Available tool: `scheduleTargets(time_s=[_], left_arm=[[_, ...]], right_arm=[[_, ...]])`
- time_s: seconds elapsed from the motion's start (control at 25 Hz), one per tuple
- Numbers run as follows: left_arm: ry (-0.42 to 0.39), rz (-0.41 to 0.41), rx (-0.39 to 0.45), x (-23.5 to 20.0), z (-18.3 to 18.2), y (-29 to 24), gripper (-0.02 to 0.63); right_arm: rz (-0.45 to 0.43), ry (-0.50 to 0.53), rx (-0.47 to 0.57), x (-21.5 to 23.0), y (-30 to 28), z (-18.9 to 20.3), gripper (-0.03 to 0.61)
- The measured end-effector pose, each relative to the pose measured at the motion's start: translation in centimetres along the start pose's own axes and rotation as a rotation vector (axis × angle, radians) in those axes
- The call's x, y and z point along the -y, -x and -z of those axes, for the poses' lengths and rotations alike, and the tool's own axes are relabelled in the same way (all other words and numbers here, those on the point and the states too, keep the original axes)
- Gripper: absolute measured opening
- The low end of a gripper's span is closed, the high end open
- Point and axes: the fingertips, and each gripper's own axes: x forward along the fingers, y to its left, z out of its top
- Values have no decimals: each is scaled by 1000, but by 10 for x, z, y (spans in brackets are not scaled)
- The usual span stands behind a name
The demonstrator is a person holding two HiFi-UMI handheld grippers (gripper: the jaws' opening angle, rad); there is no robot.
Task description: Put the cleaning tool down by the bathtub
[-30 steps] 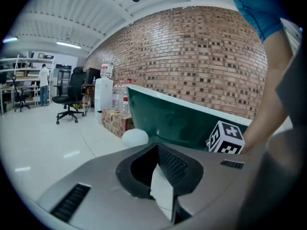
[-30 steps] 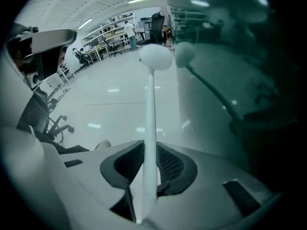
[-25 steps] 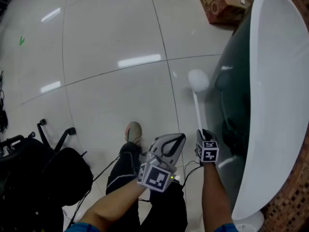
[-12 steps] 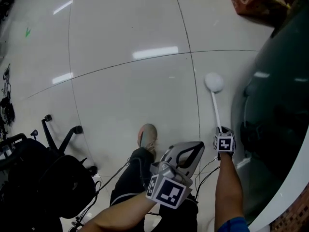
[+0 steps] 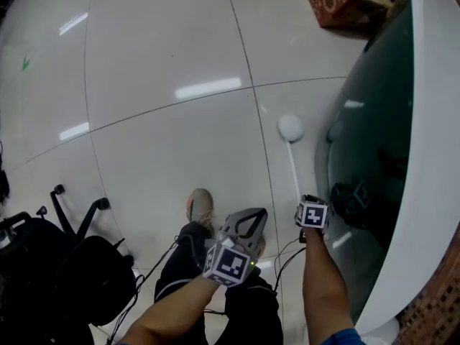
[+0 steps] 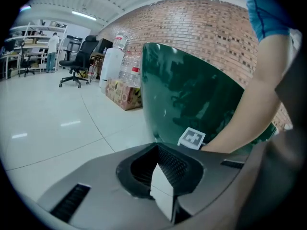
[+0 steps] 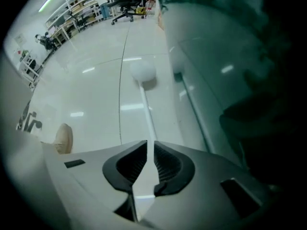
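Observation:
The cleaning tool is a white long-handled brush with a round head (image 5: 290, 127) (image 7: 142, 71). Its head hangs low over the tiled floor, just left of the dark green bathtub (image 5: 370, 149) (image 6: 192, 95), and I cannot tell whether it touches the floor. My right gripper (image 5: 303, 200) (image 7: 148, 153) points down and is shut on the thin handle (image 7: 146, 111). Its jaws have just been closing on the handle. My left gripper (image 5: 249, 220) (image 6: 162, 169) hovers to its left, shut and empty, aimed at the tub's side.
The tub's white rim (image 5: 430, 128) curves along the right. A cardboard box (image 5: 346, 3) (image 6: 123, 94) stands beyond it, with water bottles (image 6: 128, 67) behind. A black office chair (image 5: 68, 264) is at the lower left. The person's shoe (image 5: 199, 201) and cables lie below the grippers.
Both grippers have sunk toward the floor, the right one still gripping the brush handle. The brush head is lower and stays beside the tub's wall.

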Motion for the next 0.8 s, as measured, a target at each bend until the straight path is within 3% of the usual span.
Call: scheduleTargets(time_s=[0.04,0.24,0.4,0.6,0.8], left_arm=[[-4,1,-19,3,5,5,0],[-64,35,-75,24,-30,64,0],[-109,28,-41,40,-123,118,0],[-173,-6,83,57,-259,170,0],[-292,11,91,127,-328,257,0]], right_arm=[[-21,-32,11,-6,22,5,24],[-129,-34,96,-50,149,32,15],[-166,-51,96,-66,257,74,15],[-165,-87,215,-56,388,75,15],[-159,-118,373,-25,520,88,15]])
